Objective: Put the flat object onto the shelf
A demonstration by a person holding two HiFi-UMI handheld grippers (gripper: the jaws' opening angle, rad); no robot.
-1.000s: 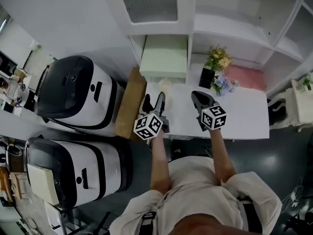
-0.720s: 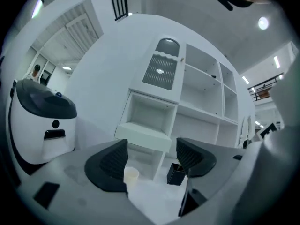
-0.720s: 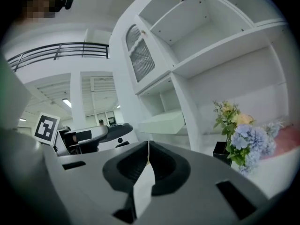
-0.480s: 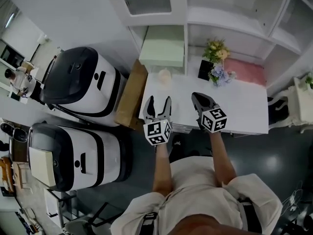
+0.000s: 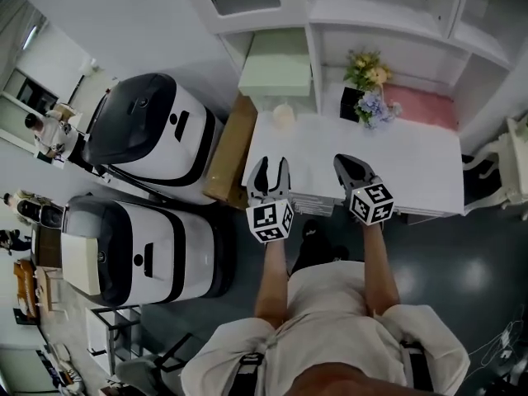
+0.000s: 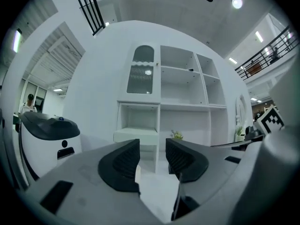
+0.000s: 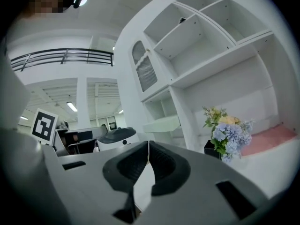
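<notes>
Black jaws on your level left gripper (image 5: 271, 165) have just been closing, half apart, empty; right gripper's (image 5: 346, 162) jaws touch, seemingly empty. White table (image 5: 412, 163) below them, shelf (image 5: 379, 13) ahead.

Left tongs (image 5: 270, 165) closing, nothing between; right tongs (image 5: 347, 162) alongside, over white table (image 5: 412, 167) edge.
</notes>
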